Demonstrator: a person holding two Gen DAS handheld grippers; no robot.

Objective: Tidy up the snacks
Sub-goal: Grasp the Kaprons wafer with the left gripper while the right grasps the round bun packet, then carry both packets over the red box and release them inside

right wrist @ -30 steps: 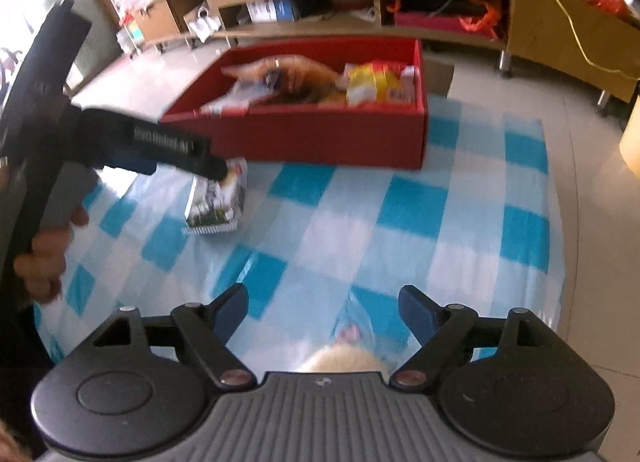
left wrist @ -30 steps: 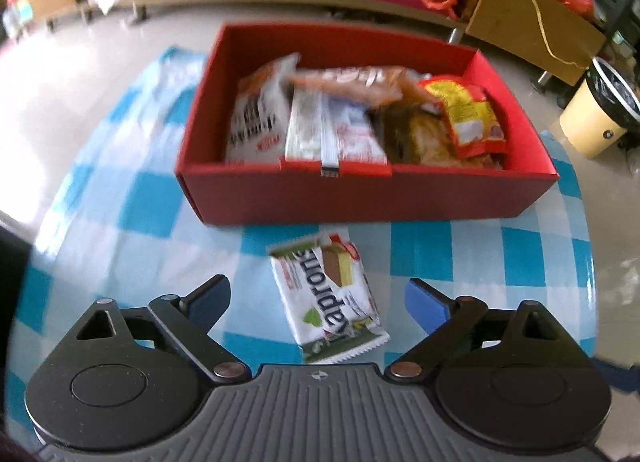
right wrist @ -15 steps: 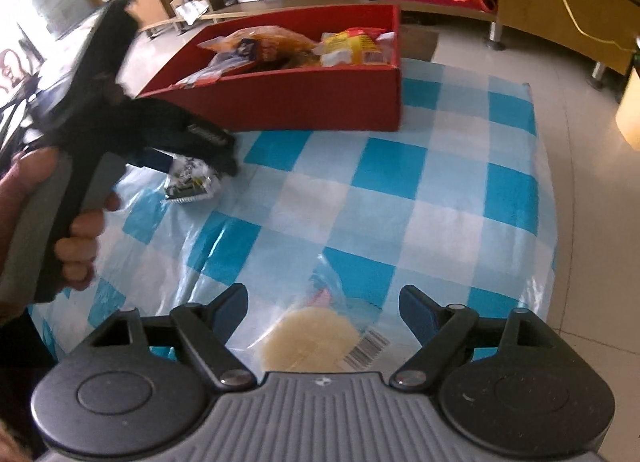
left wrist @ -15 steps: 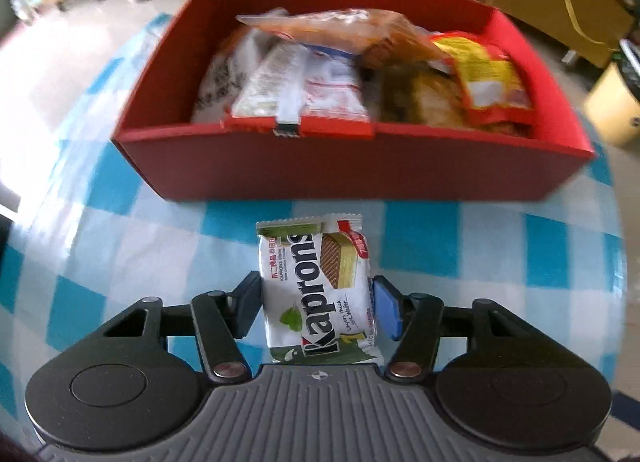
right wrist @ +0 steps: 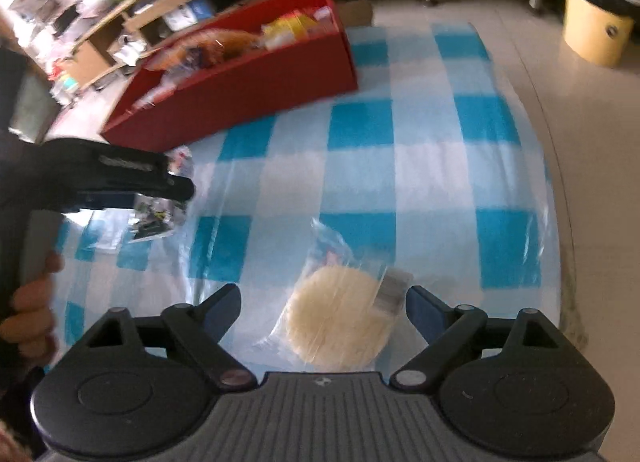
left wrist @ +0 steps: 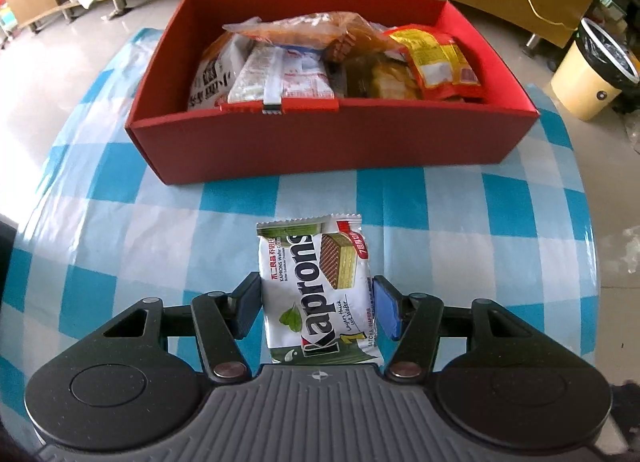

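The left claw (left wrist: 318, 310) is closed on the Kaprons wafer packet (left wrist: 318, 286): both blue pads touch the packet's long edges, and the packet points forward along the fingers, printed face up. The packet sits over the blue-and-white checked tabletop (left wrist: 120, 230), just in front of the red box (left wrist: 320, 142); whether it still touches the cloth cannot be determined. The box holds several snack bags, including a yellow-and-red packet (left wrist: 434, 60) at its right end.

The right claw (right wrist: 322, 312) is wide open and holds nothing. A clear-wrapped round cracker pack (right wrist: 340, 322) lies on the tabletop between its fingers, touching neither.

The right wrist view alone shows the left claw from the side, at the left edge, with the person's hand (right wrist: 28, 310) on its handle and the wafer packet blurred beneath its fingers. The left wrist view alone shows the box contents clearly and the packet's label. A yellow bin (left wrist: 592, 74) stands on the floor beyond the tabletop.
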